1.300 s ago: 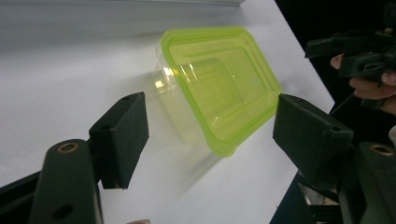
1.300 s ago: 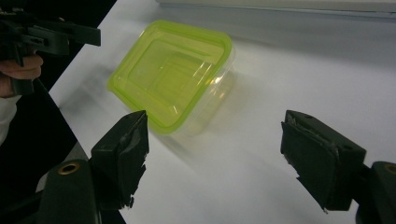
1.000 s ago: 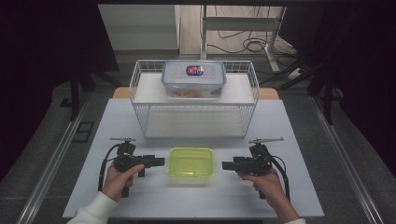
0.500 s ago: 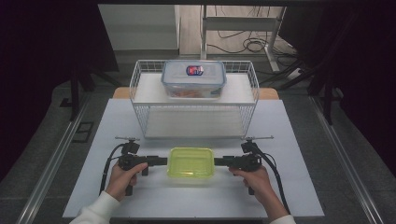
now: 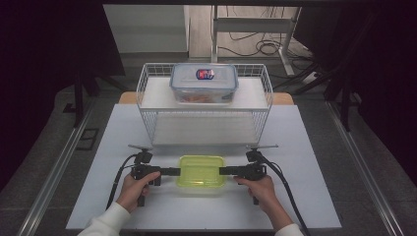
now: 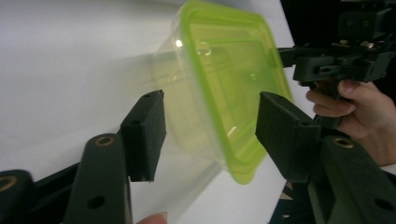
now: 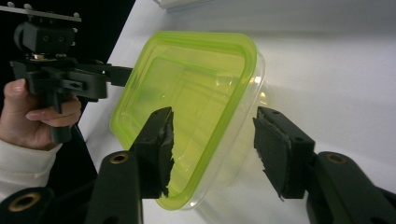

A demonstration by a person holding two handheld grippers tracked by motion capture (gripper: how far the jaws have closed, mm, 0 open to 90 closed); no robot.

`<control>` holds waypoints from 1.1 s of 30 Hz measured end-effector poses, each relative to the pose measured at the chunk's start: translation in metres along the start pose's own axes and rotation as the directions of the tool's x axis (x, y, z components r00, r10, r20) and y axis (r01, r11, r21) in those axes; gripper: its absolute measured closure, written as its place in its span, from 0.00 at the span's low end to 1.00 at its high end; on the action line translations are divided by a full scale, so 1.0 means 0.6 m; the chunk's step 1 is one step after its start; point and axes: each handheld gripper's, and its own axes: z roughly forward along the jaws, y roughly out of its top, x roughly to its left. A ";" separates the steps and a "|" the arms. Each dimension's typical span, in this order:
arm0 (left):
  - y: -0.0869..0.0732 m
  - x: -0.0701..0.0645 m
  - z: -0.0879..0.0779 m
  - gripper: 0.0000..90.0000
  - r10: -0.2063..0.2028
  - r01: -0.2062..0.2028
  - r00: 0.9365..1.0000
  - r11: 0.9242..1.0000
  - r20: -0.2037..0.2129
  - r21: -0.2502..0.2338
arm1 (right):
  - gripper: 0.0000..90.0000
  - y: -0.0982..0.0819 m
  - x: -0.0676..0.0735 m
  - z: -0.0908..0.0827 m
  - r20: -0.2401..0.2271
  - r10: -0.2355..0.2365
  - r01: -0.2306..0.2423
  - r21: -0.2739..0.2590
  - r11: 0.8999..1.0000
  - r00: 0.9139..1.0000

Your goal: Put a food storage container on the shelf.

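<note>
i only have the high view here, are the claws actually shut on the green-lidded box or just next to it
Observer: The left gripper view shows the left claw open, its jaws straddling one end of the green-lidded box with gaps on both sides.
Operator: and the right one
Observer: The right claw is also open, its jaws straddling the opposite end of the box without clamping it.
Operator: is anything inside the box
Observer: Through the clear wall and lid it looks empty, and it rests on the white table.

Dim surroundings — bright, slightly soft tabletop
</note>
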 end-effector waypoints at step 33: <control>0.000 -0.031 -0.028 0.90 0.044 -0.036 0.989 0.998 0.141 -0.055 | 0.90 0.003 0.023 -0.034 -0.123 -0.027 0.020 -0.061 0.998 0.992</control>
